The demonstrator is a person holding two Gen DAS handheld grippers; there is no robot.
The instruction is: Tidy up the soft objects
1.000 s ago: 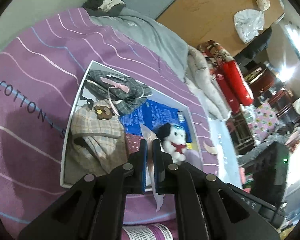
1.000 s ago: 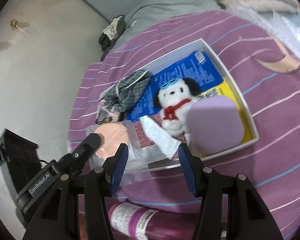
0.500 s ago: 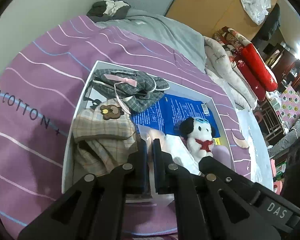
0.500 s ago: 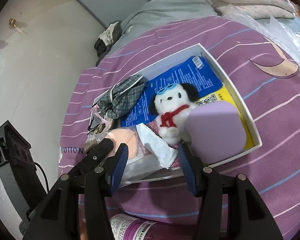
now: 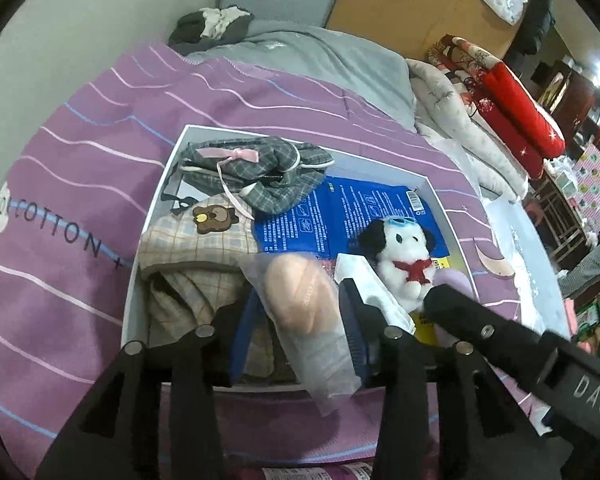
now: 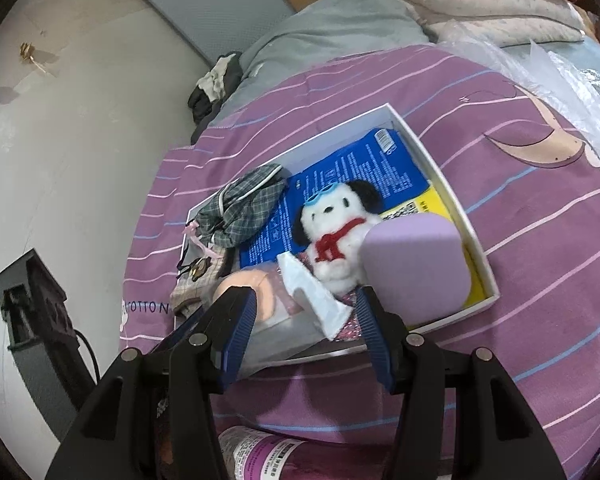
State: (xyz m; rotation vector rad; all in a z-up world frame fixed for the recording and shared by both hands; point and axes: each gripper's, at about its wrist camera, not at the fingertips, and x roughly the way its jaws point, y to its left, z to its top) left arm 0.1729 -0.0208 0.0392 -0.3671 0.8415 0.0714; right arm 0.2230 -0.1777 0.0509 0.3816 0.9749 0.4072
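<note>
1. Left hand-held gripper (image 5: 300,320): jaws have just been opening and now stand part open. The peach pad in a clear bag (image 5: 300,300) lies between them; the blue pads sit either side of the bag, and no pinch is visible.
2. Right hand-held gripper (image 6: 306,328): jaws about half open, nothing held. It hovers over the near edge of the white box (image 6: 476,240). The tip of the white wedge packet (image 6: 312,292) shows between its fingers.
3. A purple printed bottle (image 6: 260,456) lies on the bed at the near edge, below the right hand-held gripper.
4. The white box sits on the bed, on the purple striped cover (image 5: 80,160), toward its near edge.
5. Near side of the box: peach pad in its bag, white wedge packet, lilac foam block (image 6: 416,264) in the near right corner.
6. Near left part of the box: beige plaid cloth with a bear patch (image 5: 196,248).
7. Mid box: white plush dog with red scarf (image 6: 336,224), touching the lilac block and lying on a blue printed pack (image 5: 340,220).
8. Far left corner of the box: grey plaid cloth with a pink bow (image 5: 256,172).
9. Far edge of the bed: grey blanket (image 5: 320,56), dark bundle of clothes (image 5: 212,26) by the wall.
10. Far right: folded pale and red quilts (image 5: 508,112).
</note>
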